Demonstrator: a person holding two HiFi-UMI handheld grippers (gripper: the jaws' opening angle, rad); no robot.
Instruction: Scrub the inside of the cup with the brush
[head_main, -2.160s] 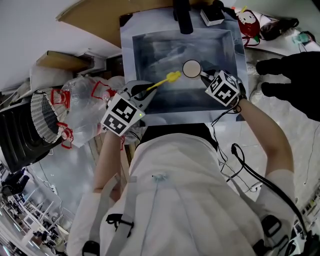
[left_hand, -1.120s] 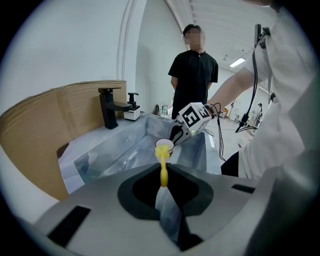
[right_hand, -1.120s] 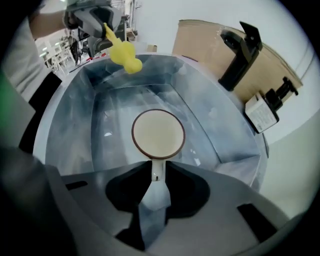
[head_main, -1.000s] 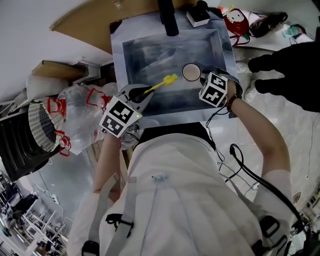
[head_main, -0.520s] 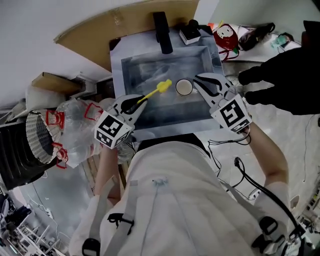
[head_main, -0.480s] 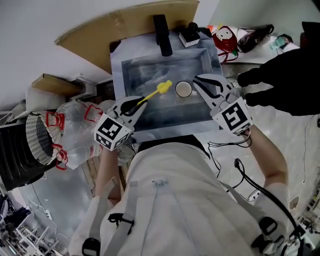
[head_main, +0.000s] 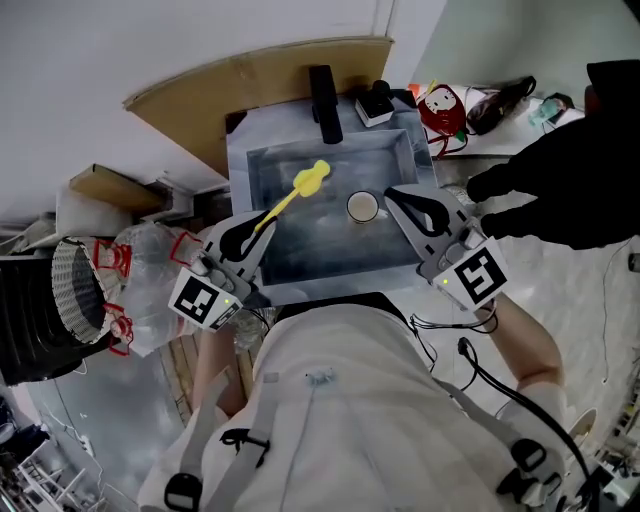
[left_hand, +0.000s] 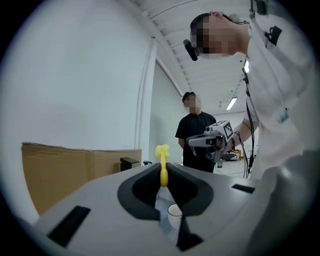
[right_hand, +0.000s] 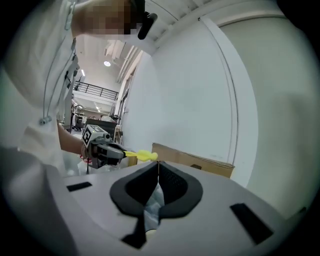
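Over the sink (head_main: 300, 245), left gripper (head_main: 260, 222) grips the yellow brush (head_main: 305, 185); right gripper (head_main: 390, 193) has just clenched shut, empty; cup (head_main: 362, 207) stands inside.

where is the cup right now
Head view: the cup stands in the sink, right of centre, between the brush head and the right gripper, not held.

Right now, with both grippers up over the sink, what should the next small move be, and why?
Probably open the right gripper and lower it to the cup. Its jaws have just been closing on nothing, the cup stands loose in the sink, and the left gripper clamps the brush.
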